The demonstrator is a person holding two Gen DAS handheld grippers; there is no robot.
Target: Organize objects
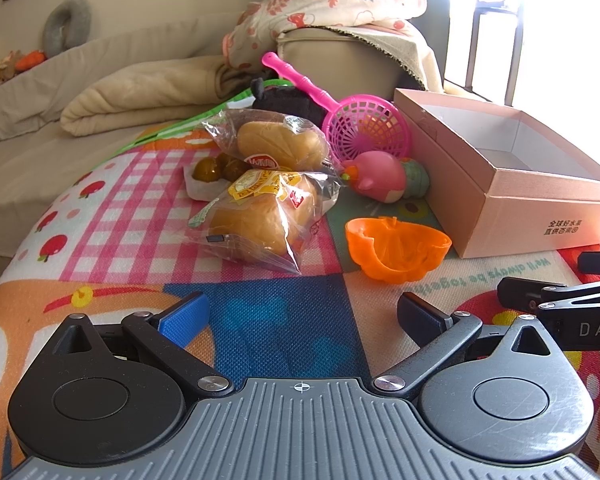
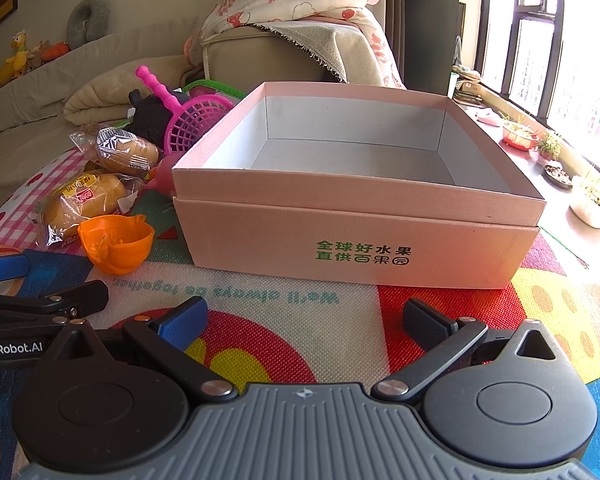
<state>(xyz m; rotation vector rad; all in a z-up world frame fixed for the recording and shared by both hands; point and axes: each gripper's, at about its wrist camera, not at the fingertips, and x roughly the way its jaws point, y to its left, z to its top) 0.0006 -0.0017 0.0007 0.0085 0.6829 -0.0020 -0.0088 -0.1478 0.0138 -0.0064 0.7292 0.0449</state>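
Note:
An open pink cardboard box [image 2: 356, 240] sits empty on the colourful mat, straight ahead of my right gripper [image 2: 302, 320], which is open and empty. The box also shows at the right of the left wrist view [image 1: 540, 204]. My left gripper [image 1: 300, 314] is open and empty, short of two wrapped bread buns [image 1: 260, 216] [image 1: 280, 142]. An orange pumpkin-shaped cup [image 1: 396, 248] lies between buns and box. A pink toy sieve [image 1: 364, 128], a pink toy [image 1: 378, 176] and a packet of dark round snacks [image 1: 212, 170] lie behind.
A black plush toy [image 1: 284, 98] and green plastic piece [image 1: 172, 130] lie at the mat's far side. A sofa with folded blankets [image 1: 140, 96] stands behind. A windowsill with small plant pots [image 2: 556, 160] runs along the right.

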